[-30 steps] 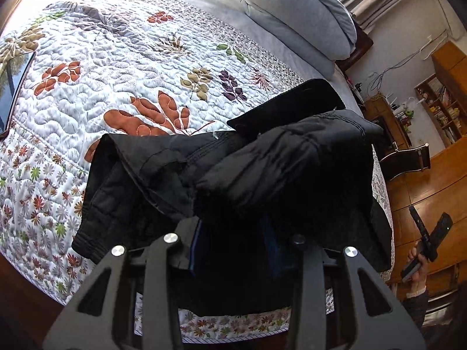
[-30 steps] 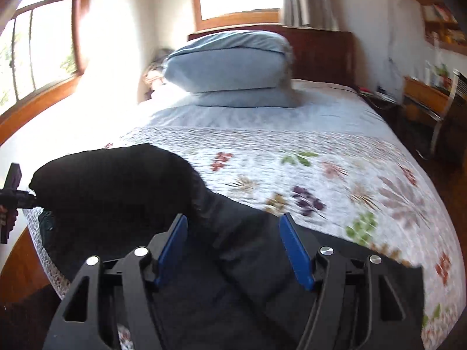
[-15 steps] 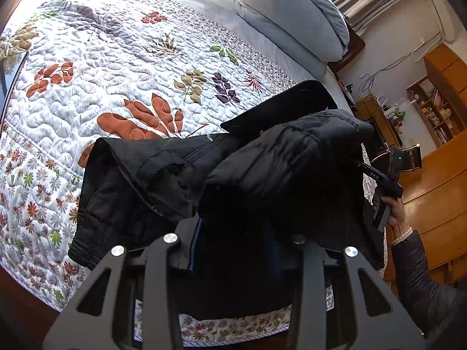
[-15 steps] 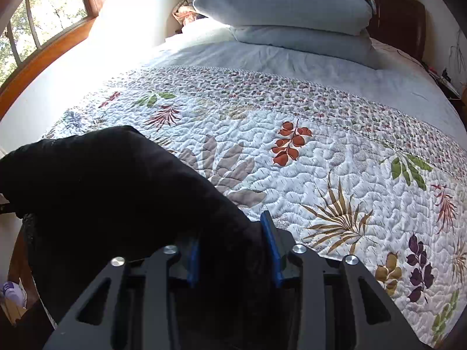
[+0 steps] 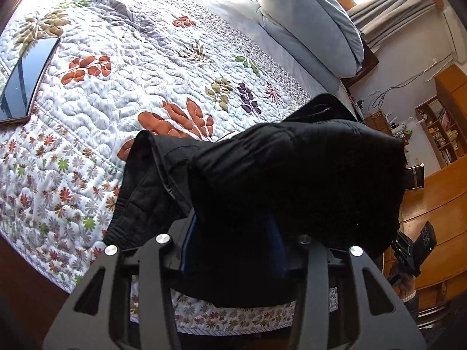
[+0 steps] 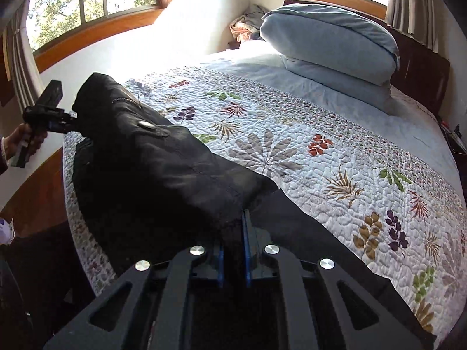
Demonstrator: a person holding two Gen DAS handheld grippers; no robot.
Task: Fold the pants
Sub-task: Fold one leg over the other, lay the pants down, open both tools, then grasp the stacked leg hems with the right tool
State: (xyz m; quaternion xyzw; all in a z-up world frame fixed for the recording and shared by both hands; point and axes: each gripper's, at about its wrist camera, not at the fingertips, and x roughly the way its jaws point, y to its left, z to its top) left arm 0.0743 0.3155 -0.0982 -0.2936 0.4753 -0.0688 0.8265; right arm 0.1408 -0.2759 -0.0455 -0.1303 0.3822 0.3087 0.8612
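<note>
With both tools gripping cloth, I have the black pants (image 5: 292, 169) raised in a bunched hump over the near edge of the bed (image 6: 321, 157). My left tool (image 5: 232, 248) is clamped on a thick fold, its blue pads spread wide by the bulk, while my right tool (image 6: 233, 248) is pinched nearly together on a thinner edge of the fabric. I judge that I hold them this way so the lifted part can be carried across and laid flat on the rest. The waistband end, with its snap visible from the right wrist, sags toward the left corner of the bed, and part of the cloth hangs past the near edge of the quilt.

For room, the quilt stretches open toward the far side up to the stacked pillows (image 6: 329, 38), so a fold laid that way meets nothing. A phone (image 5: 26, 78) lies on the far left part of the quilt, well apart from the pants.
</note>
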